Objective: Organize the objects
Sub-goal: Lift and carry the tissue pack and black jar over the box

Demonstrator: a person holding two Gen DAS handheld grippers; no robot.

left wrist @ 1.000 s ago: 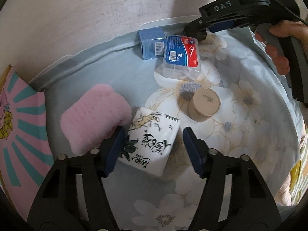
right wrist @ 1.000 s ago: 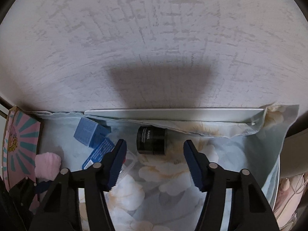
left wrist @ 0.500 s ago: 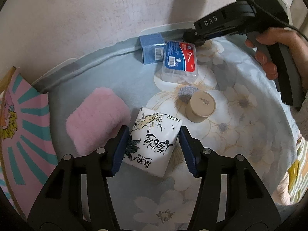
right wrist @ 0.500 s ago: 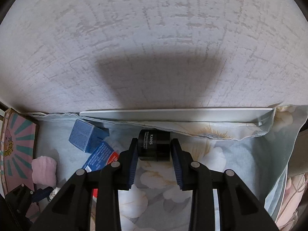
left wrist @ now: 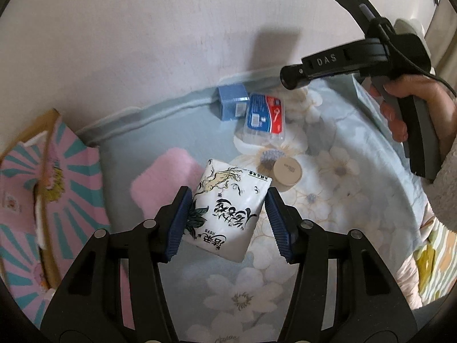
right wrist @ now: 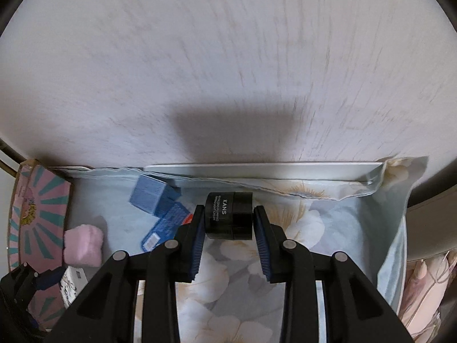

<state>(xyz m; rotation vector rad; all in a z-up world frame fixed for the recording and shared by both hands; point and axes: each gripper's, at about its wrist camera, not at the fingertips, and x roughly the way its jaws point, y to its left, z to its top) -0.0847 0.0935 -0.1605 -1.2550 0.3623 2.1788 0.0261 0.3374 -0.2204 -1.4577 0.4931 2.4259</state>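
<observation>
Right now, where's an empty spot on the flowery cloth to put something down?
The near cloth below the tissue pack is bare, and so is the right side past the round tub. In the right view, the patch right of the black jar is bare. It is crowded by the wall: blue box and floss case.

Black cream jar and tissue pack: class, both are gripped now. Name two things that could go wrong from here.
1. The black cream jar lies sideways between the right tongs; being round, it may roll or slip out.
2. The soft tissue pack, pinched by the left tongs, could squash or sag free.
</observation>
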